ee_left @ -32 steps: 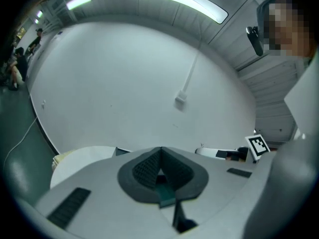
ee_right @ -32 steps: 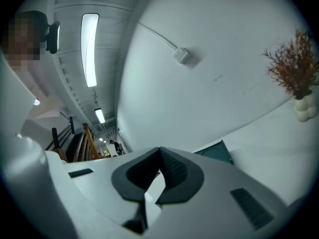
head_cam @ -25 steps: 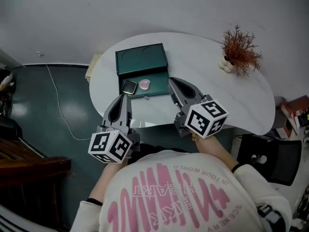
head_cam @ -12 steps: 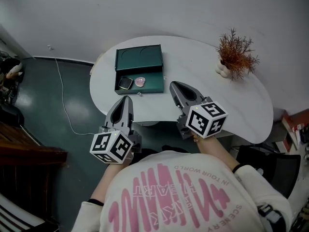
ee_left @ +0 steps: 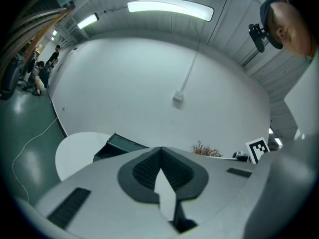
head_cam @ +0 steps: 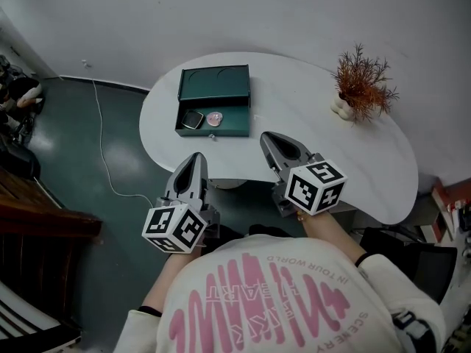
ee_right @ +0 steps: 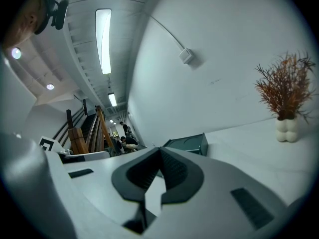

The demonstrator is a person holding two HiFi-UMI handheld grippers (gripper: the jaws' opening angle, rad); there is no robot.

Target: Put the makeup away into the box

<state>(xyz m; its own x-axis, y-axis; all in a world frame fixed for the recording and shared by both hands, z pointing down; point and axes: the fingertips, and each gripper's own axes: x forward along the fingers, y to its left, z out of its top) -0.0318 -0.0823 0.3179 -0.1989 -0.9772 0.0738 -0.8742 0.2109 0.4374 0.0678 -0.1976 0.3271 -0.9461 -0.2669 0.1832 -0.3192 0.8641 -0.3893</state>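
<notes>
Both tongs have drawn back from the box since a second ago. Then their tips were at the front wall of the dark green rectangular box point(head_cam: 213, 130); now bare worktop lies between them and it. The left tongs point(head_cam: 196, 156) are closed with nothing between the pads, tips at the near rim of the white rounded worktop point(head_cam: 309, 123) and body out over the dark teal floor point(head_cam: 88, 219). The right tongs point(head_cam: 266, 134) are also closed and empty, tips over the worktop's near part. The box has kept its place on the worktop.

The box sits near the worktop's left far side. Its lid is open behind it and shows two round recesses. Inside lie the small dark square compact point(head_cam: 193, 119) and, just beside it, the round pink makeup piece point(head_cam: 215, 118).

The stretch from both tips to the box is clear. The worktop's middle and right are bare up to the rust-red dried plant point(head_cam: 362, 76) in its knobbly white vase point(head_cam: 343, 106), which stands by the far right edge, well apart from the box.

A thin white cable point(head_cam: 105, 169) trails across the floor to the left. A black chair point(head_cam: 401, 245) stands at the lower right, near the person's white sleeve point(head_cam: 401, 285).
</notes>
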